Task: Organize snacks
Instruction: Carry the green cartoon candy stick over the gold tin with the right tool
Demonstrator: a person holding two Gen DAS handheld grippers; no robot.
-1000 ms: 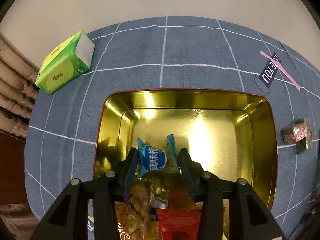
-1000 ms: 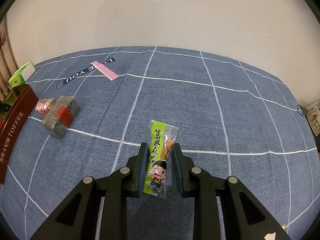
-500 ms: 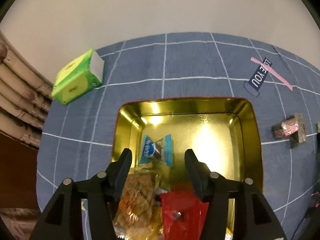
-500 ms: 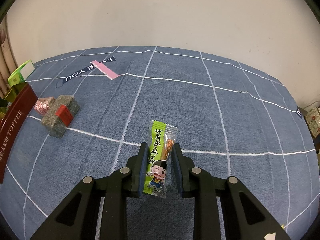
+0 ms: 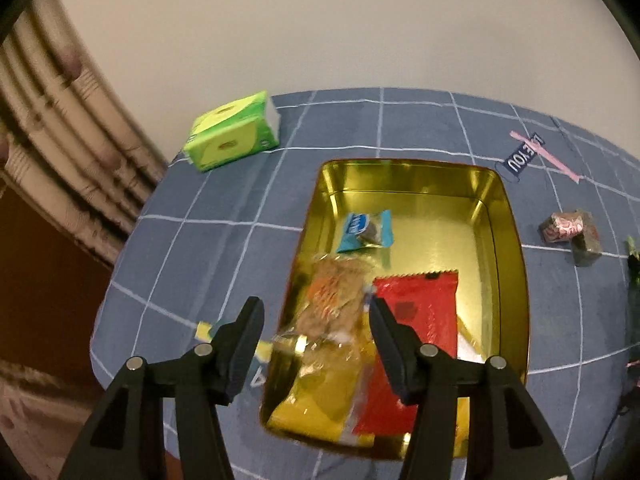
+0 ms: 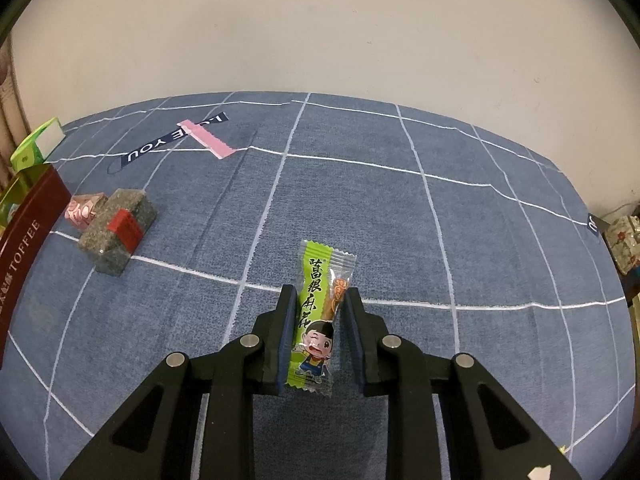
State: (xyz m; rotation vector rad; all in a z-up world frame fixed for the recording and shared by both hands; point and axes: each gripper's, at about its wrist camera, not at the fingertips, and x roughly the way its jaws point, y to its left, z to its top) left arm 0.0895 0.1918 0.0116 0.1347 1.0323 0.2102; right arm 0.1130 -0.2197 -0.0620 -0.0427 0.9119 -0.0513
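Our left gripper [image 5: 316, 312] hangs empty, jaws just opened, above the gold tin [image 5: 508, 216], where the blue candy packet [image 5: 366, 231] lies. Our right gripper [image 6: 316, 300] clamps the green snack stick packet [image 6: 318, 312] over the blue checked tablecloth [image 6: 400, 220].

— Where are the snacks?
— A gold tin [image 5: 508, 240] holds a blue packet [image 5: 366, 232], a clear biscuit bag [image 5: 332, 300] and a red packet [image 5: 416, 344].
— Others?
— A green packet [image 6: 318, 316] lies on the cloth, upright between jaws.
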